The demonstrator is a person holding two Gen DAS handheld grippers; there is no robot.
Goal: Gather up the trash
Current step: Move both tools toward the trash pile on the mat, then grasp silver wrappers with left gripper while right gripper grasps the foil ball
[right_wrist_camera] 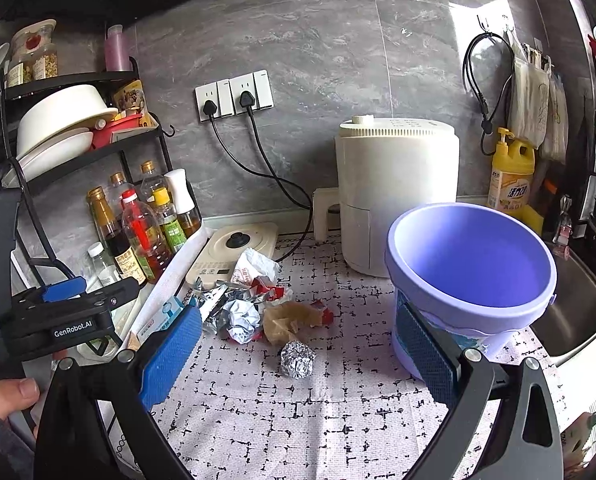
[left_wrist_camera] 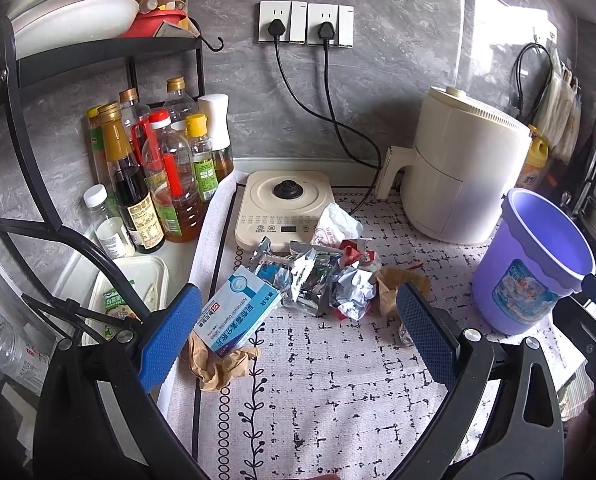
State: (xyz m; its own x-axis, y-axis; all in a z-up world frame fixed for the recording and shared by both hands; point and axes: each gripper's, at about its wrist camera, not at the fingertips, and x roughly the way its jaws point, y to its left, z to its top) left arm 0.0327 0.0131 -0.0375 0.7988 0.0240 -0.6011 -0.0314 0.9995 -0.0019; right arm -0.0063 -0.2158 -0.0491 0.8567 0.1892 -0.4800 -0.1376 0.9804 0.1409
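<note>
A heap of trash lies on the patterned mat: crumpled foil wrappers (left_wrist_camera: 318, 280) (right_wrist_camera: 238, 312), a blue and white medicine box (left_wrist_camera: 238, 312), brown paper (left_wrist_camera: 218, 364) (right_wrist_camera: 290, 320), a white wrapper (left_wrist_camera: 336, 226) and a foil ball (right_wrist_camera: 298, 358). A purple bucket (left_wrist_camera: 534, 260) (right_wrist_camera: 470, 272) stands upright and empty at the right. My left gripper (left_wrist_camera: 298, 336) is open above the mat, its left finger beside the medicine box. My right gripper (right_wrist_camera: 298, 348) is open, with the foil ball between its fingers and its right finger in front of the bucket.
A cream kettle base (left_wrist_camera: 286, 204) and a white air fryer (left_wrist_camera: 458, 176) (right_wrist_camera: 394, 192) stand behind the trash, with cords to wall sockets (left_wrist_camera: 306, 24). Sauce bottles (left_wrist_camera: 158, 168) and a black dish rack (left_wrist_camera: 98, 52) fill the left. A sink (right_wrist_camera: 578, 312) lies at the right.
</note>
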